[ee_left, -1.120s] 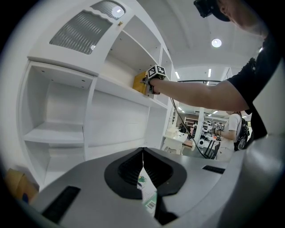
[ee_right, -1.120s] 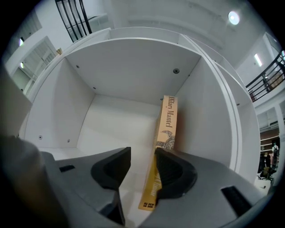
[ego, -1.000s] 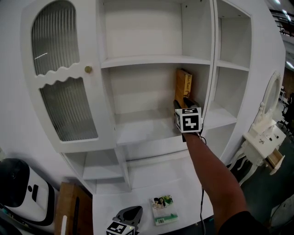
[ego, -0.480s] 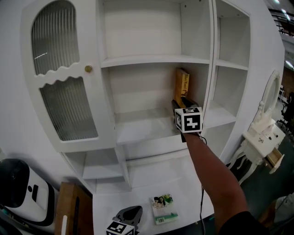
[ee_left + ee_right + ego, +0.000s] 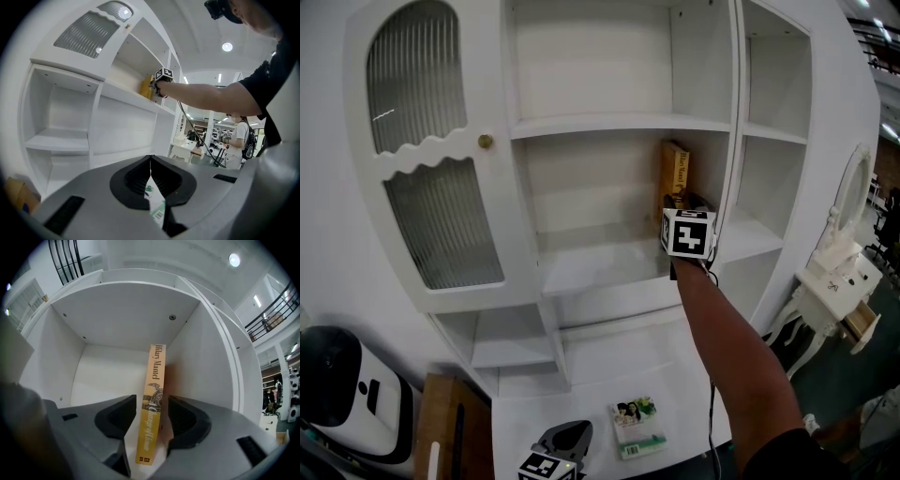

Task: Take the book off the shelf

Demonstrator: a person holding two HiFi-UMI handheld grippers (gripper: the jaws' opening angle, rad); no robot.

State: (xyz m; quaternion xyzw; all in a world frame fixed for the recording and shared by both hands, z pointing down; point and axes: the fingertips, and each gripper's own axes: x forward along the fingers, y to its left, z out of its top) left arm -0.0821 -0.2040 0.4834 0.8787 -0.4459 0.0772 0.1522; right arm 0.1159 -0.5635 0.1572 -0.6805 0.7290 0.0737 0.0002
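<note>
Grey shell, black pads.
Moulded grey on the left gripper (image 5: pixel 150 164), black jaw recesses; black-and-white marker cube (image 5: pixel 546 466) at its rear; black short sleeve (image 5: pixel 262 79) above-right.

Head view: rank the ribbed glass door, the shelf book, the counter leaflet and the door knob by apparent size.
1. ribbed glass door
2. book and leaflet: too alike to rank; the book is partly hidden and farther off
3. door knob

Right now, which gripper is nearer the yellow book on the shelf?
Right. The right gripper is at the book, its opening jaws straddling the spine on the shelf. The left gripper sits far below, over the counter at the bottom of the head view.
</note>
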